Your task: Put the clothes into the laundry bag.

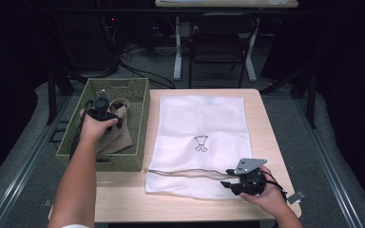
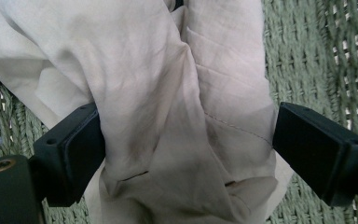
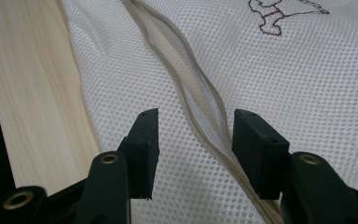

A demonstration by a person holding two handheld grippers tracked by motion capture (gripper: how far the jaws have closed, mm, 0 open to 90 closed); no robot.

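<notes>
The left hand-held gripper [image 2: 186,140] sits low in the green woven basket [image 1: 138,118] at the left of the high view, jaws spread as wide as they go around a bunched beige cloth [image 2: 168,93]; the left pad touches the fabric, but nothing is pinched. At the lower right of that view, the right hand-held gripper [image 3: 193,140] hovers with jaws apart on either side of the zipper [image 3: 186,88] of a white mesh laundry bag [image 1: 199,123], gripping nothing. The bag lies flat across the middle of the desk [image 1: 266,123], beside the basket.
</notes>
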